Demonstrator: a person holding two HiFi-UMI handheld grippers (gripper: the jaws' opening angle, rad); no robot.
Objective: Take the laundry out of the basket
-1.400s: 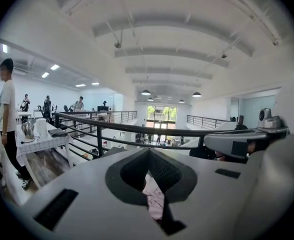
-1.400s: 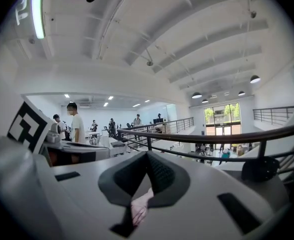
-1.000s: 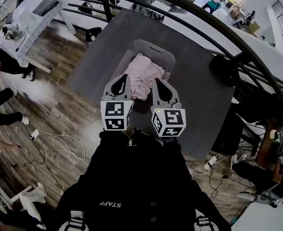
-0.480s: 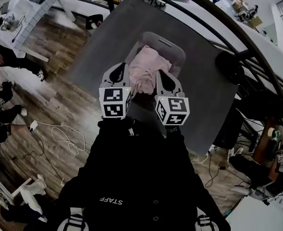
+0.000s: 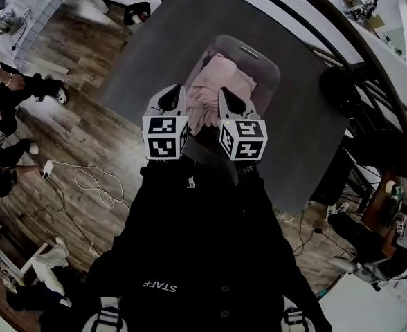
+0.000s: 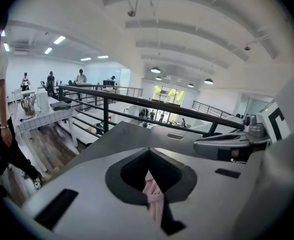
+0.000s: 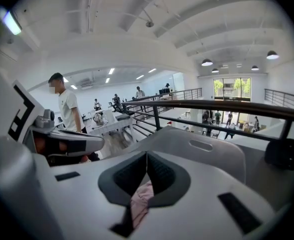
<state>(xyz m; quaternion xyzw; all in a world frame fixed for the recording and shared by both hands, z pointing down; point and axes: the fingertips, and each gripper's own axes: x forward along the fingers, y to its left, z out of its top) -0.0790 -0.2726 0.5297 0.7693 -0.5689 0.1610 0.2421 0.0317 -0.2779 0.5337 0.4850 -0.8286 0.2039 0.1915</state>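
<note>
A grey plastic laundry basket (image 5: 259, 52) stands on a dark grey mat, with a heap of pink laundry (image 5: 214, 85) in it. My left gripper (image 5: 174, 93) hangs over the basket's near left rim and looks shut, with nothing in it. My right gripper (image 5: 226, 95) hovers over the near side of the pink heap, also shut and empty. In the left gripper view the jaw tips (image 6: 148, 150) meet, and pink cloth (image 6: 154, 199) shows below them. The right gripper view has the same closed tips (image 7: 146, 154) above the cloth (image 7: 141, 200), with the basket's handle slot (image 7: 202, 146) beyond.
The mat (image 5: 155, 47) lies on a wood floor with white cables (image 5: 93, 189) at the left. A black railing (image 5: 342, 33) curves behind the basket, and a black round object (image 5: 338, 85) sits to its right. People stand at the left edge (image 5: 10, 88).
Both grippers have sunk and moved forward towards the basket, keeping side by side. Their jaws stayed together. The laundry has not moved.
</note>
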